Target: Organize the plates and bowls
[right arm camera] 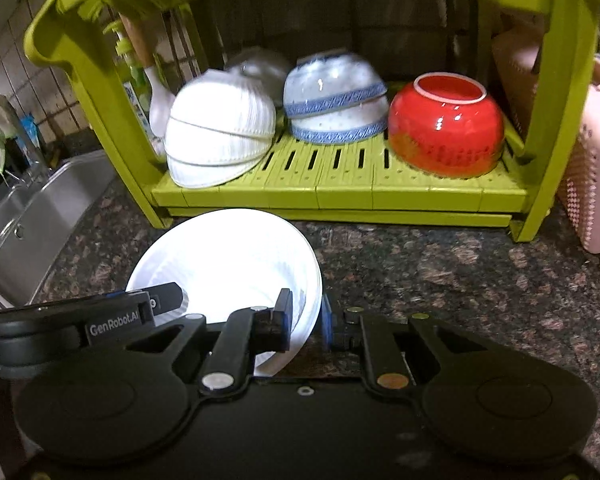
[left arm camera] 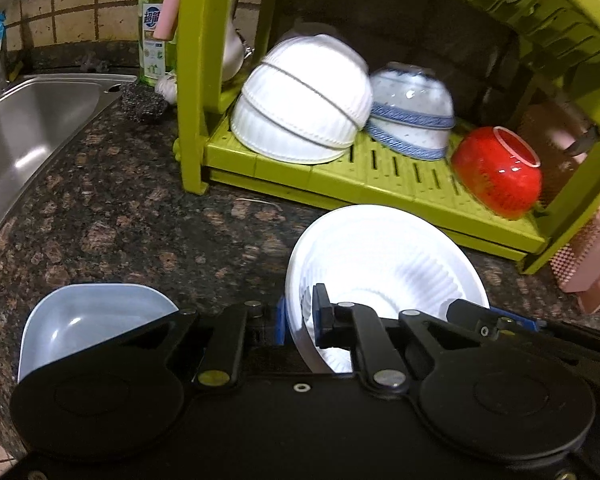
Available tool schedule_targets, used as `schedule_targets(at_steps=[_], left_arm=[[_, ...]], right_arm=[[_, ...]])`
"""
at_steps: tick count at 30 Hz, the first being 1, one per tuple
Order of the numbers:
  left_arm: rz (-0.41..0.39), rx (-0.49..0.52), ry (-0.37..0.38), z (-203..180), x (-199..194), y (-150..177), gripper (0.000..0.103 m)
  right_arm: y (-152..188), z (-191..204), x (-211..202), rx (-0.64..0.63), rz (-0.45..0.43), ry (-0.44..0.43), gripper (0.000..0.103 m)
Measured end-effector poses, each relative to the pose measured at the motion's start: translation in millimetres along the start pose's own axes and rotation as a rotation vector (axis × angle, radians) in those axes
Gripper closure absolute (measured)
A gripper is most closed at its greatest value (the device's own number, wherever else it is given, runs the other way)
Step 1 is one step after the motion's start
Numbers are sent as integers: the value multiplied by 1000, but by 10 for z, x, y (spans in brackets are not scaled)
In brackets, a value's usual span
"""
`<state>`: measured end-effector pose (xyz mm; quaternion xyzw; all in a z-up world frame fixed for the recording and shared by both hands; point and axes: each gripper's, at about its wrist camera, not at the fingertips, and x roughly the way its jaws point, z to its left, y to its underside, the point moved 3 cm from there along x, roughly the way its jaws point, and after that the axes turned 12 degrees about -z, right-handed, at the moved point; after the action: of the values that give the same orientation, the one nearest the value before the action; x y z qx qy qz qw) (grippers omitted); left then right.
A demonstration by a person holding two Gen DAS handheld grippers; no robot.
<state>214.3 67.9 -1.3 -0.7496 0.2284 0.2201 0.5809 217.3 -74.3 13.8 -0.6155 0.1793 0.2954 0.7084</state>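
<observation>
A white ribbed bowl (left arm camera: pixel 380 256) (right arm camera: pixel 228 252) sits opening-up just in front of the green dish rack (left arm camera: pixel 380 184) (right arm camera: pixel 340 192). My left gripper (left arm camera: pixel 300 318) is shut on its left rim, one finger inside and one outside. My right gripper (right arm camera: pixel 305 316) pinches the opposite rim the same way. Each gripper shows in the other's view: right gripper (left arm camera: pixel 500 320), left gripper (right arm camera: pixel 156 304). On the rack's lower shelf, upside down, are stacked white ribbed bowls (left arm camera: pixel 304 100) (right arm camera: pixel 220 132), blue-patterned bowls (left arm camera: pixel 412 112) (right arm camera: pixel 334 100) and a red bowl (left arm camera: pixel 496 172) (right arm camera: pixel 446 128).
A pale blue dish (left arm camera: pixel 84 320) rests on the speckled granite counter (left arm camera: pixel 140 208) at the left. Beyond it is a steel sink (left arm camera: pixel 28 128), with a scourer (left arm camera: pixel 142 102) and detergent bottle (left arm camera: pixel 152 36) beside the rack. A pink basket (right arm camera: pixel 592 160) stands right of the rack.
</observation>
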Motion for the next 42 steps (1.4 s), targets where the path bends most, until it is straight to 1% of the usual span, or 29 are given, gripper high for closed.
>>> schedule_targets(at_steps=[8,13,21,27,32,35,38,42], left_arm=[[-45,-6,52,-155,-294,-20,86],[-71,19,69,-342,-480,14,86],[-52,61,154,-597,-709,153,86],[-55,136,183,-750,-895,319,86],[-61,211,187,-853,-959,451,85],[-55,243,191,-893,-951,514,85],[-40,266,194,-932,-923,565,84],[-14,273,210,-967,-897,613,84]], right_arm=[[-29,-111,-388,5,-72,-9,86],[-40,-220,-673,23,-118,0,86],[39,-466,-1192,61,-186,27,86],[231,-585,-1461,106,-229,29,86],[446,-672,-1549,140,-265,37,86],[545,-734,-1544,164,-265,42,86],[618,-774,-1538,154,-258,49,86],[681,-803,-1515,133,-262,72,86]])
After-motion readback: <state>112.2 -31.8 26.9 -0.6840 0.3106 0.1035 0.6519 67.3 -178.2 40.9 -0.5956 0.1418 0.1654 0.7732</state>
